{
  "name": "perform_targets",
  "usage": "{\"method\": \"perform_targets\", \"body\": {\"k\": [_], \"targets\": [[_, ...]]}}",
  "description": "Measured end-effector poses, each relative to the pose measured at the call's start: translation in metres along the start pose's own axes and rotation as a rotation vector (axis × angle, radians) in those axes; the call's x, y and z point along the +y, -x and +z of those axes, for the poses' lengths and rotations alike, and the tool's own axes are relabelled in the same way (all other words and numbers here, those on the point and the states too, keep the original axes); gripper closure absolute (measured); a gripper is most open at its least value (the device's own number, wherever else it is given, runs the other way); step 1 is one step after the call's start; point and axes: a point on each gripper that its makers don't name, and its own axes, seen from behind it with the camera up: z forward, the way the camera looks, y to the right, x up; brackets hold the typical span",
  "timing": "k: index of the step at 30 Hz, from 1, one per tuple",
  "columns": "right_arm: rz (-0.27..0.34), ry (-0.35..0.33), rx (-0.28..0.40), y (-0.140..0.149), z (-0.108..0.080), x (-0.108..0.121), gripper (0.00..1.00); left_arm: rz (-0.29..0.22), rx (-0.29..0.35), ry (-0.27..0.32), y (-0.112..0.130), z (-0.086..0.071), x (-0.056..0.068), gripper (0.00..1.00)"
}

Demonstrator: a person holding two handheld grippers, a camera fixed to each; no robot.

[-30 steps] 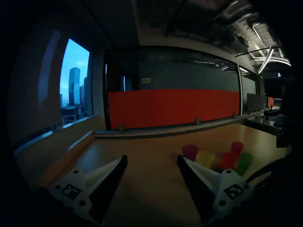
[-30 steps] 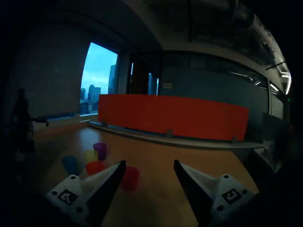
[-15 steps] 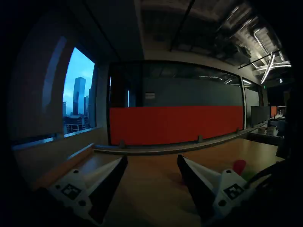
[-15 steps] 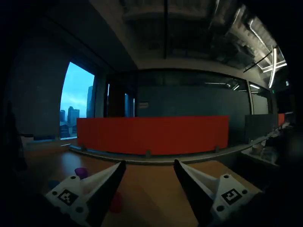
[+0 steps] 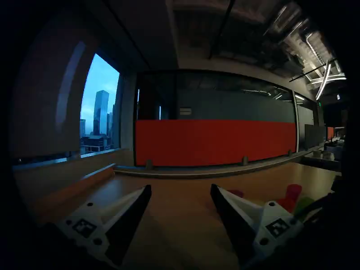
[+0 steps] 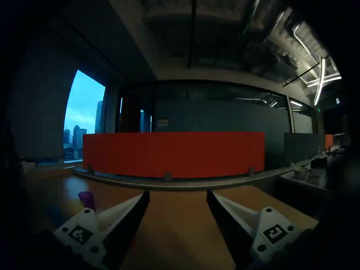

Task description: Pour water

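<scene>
- Room is dim. Daylight comes from the window [image 5: 101,117] at mid-left of the left gripper view, with blue sky and high-rise towers [image 5: 101,110] outside.
- Red partition [image 5: 216,143] spans mid-frame along the far edge of the wooden table [image 5: 180,209], with small brackets at its base.
- Dark glass wall [image 5: 225,96] sits above the partition and shows faint reflections.
- Exposed ceiling [image 5: 202,31] with ducts across the top. Lit strip lights [image 5: 325,77] at upper right.
- More desks [image 6: 310,168] at far right of the right gripper view, too dark to make out.
</scene>
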Motion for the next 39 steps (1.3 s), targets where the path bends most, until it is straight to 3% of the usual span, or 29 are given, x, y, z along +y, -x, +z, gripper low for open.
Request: {"method": "perform_targets", "body": {"k": [21,39], "targets": [[0.021,0.052,-0.068,0.045,0.004,0.011,0.02,0.013,-0.019,0.016,0.041,0.011,0.036,0.02],[0.036,0.089,-0.089,0.047,-0.001,0.022,0.02,0.008,-0.006,-0.008,0.053,0.011,0.034,0.02]]}}
